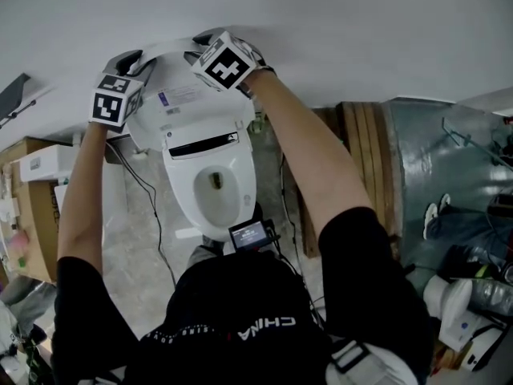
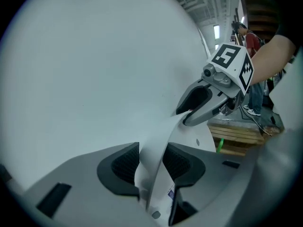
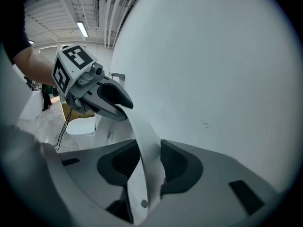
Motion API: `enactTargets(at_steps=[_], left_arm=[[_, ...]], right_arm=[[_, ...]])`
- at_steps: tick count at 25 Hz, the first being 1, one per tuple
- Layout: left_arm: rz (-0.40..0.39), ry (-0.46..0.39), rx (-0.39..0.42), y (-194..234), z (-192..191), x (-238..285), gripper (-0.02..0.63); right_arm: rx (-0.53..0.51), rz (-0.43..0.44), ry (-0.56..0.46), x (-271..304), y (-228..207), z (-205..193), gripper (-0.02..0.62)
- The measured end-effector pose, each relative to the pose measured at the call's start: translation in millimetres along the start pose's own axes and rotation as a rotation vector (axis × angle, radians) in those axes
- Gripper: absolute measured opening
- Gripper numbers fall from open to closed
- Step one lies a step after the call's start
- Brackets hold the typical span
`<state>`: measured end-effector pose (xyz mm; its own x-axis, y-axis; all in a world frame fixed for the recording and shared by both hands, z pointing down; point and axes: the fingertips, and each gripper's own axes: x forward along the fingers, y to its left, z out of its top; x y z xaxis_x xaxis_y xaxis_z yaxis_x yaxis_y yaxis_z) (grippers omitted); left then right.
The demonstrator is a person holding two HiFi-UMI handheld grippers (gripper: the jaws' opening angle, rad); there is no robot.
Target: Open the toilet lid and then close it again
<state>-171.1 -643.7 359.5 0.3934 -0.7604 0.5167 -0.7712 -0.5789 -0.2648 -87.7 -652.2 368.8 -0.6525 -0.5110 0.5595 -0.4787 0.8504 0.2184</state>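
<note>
At the far left a cardboard box (image 1: 32,207) stands on the floor (image 1: 136,255), and a dark cable (image 1: 148,199) trails across the floor towards the toilet. The left tool (image 1: 141,61) reaches up on an outstretched arm to the upper left of the toilet lid (image 1: 188,95). In the left gripper view the lid's thin white rim runs straight between that tool's two dark pads, which are partly closed and clamped on it from both sides (no gap shows on either face).

The lid stands raised, close to upright, right up against the white wall (image 1: 361,22); whether it touches the wall cannot be told. Its labelled underside faces the person. Below it the toilet bowl (image 1: 210,187) lies open.

The right tool (image 1: 194,54) holds the same top rim just to the right of the left one, the two near each other but apart. In the right gripper view its pads are likewise partly closed, pressing on the rim between them (the left tool shows farther along the same edge).

To the right of the toilet a wooden pallet (image 1: 361,135) leans on edge.
</note>
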Motion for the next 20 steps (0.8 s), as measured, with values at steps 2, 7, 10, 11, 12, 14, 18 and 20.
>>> enactTargets(at_steps=[2, 7, 10, 11, 12, 14, 18, 20], left_arm=[[0.006, 0.003, 0.001, -3.0, -0.3, -3.6, 0.156], [0.023, 0.009, 0.025, -18.5, -2.3, -20.1, 0.158], [0.033, 0.014, 0.043, -34.5, -4.6, -35.0, 0.158], [0.036, 0.014, 0.047, -41.3, -5.5, -40.7, 0.158], [0.037, 0.013, 0.051, -48.8, -6.4, -46.7, 0.158], [0.040, 0.015, 0.062, -65.2, -9.8, -60.2, 0.158], [0.060, 0.014, 0.095, -98.6, -17.6, -90.7, 0.160], [0.067, 0.023, 0.122, -117.1, -25.7, -107.3, 0.161]], right_arm=[[-0.009, 0.006, 0.001, -3.3, 3.1, 0.2, 0.133], [-0.012, 0.033, -0.005, -19.8, 20.3, -3.2, 0.139], [-0.029, 0.049, -0.022, -34.8, 35.3, -6.6, 0.146], [-0.044, 0.054, -0.023, -41.0, 41.5, -8.8, 0.148], [-0.064, 0.059, -0.023, -47.7, 48.3, -11.0, 0.149], [-0.109, 0.071, -0.020, -61.9, 63.9, -16.4, 0.151], [-0.167, 0.087, -0.034, -90.5, 99.4, -27.9, 0.161], [-0.189, 0.084, -0.036, -104.4, 120.4, -35.0, 0.164]])
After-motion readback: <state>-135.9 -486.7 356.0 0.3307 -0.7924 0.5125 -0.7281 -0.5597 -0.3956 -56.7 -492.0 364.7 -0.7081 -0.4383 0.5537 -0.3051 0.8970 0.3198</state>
